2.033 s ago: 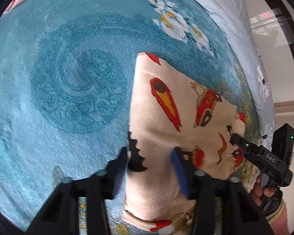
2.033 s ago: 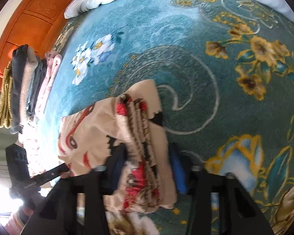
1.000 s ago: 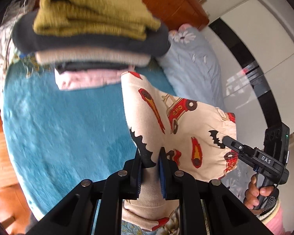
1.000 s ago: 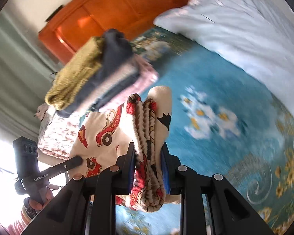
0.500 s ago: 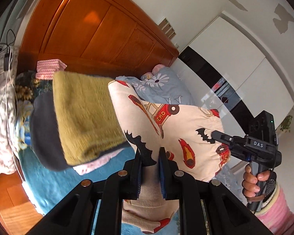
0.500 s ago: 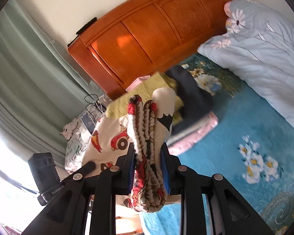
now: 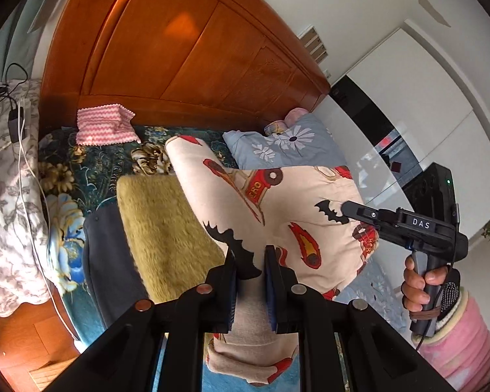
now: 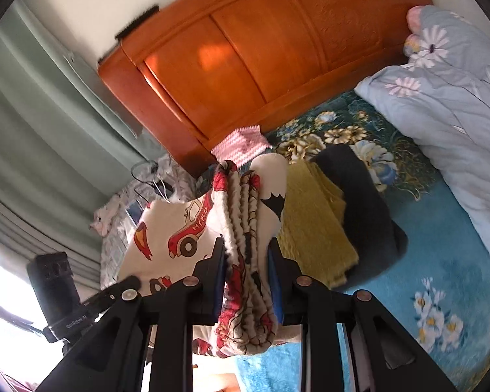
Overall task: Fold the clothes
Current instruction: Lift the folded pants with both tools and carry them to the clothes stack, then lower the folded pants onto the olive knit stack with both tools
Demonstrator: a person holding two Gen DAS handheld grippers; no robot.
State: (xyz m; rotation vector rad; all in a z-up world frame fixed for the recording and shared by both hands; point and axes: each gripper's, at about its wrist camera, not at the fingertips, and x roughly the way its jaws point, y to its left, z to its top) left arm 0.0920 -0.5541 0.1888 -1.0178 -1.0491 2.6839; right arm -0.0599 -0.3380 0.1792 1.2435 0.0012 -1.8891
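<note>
A folded cream garment printed with red cars, flames and bats (image 7: 277, 209) is held in the air between both grippers. My left gripper (image 7: 250, 263) is shut on its near edge. My right gripper (image 8: 246, 251) is shut on the bunched folded edge (image 8: 245, 215); it also shows in the left wrist view (image 7: 346, 208) on the garment's right side. The garment hangs over a stack of folded clothes, olive-yellow on top (image 7: 160, 225) and dark grey below (image 7: 107, 261). The stack also shows in the right wrist view (image 8: 313, 225).
The stack sits on a teal floral blanket (image 8: 441, 277) near an orange wooden headboard (image 7: 179, 52). A pink zigzag cloth (image 7: 104, 124) lies by the headboard. A pale blue floral quilt (image 8: 457, 98) lies at right. A charger cable (image 7: 19, 121) lies on grey floral fabric at left.
Both grippers closed on the garment and lifted it off the blanket. They carried it toward the headboard, so it now hangs above the stack of folded clothes.
</note>
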